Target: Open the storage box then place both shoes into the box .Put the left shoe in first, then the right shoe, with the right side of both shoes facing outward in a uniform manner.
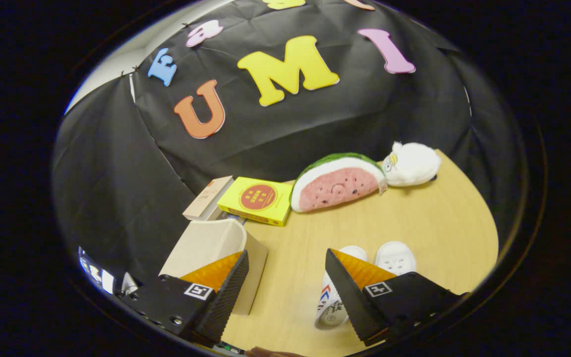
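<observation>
My gripper (285,277) hung wide open, holding nothing; the storage box (216,248) stood closed by my left finger, two shoes (395,257) outside it.

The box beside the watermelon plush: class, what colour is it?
Yellow box with a red round emblem, clearest in the gripper view.

Right finger (352,285) covers much of the near shoe (332,305); its toe and heel show, its middle is hidden. Far shoe (395,257) partly behind the same finger. Left finger (226,287) hides the storage box (211,243) near corner; lid state unreadable. Labels on yellow box (257,199) beyond the fingers too small to read.
</observation>
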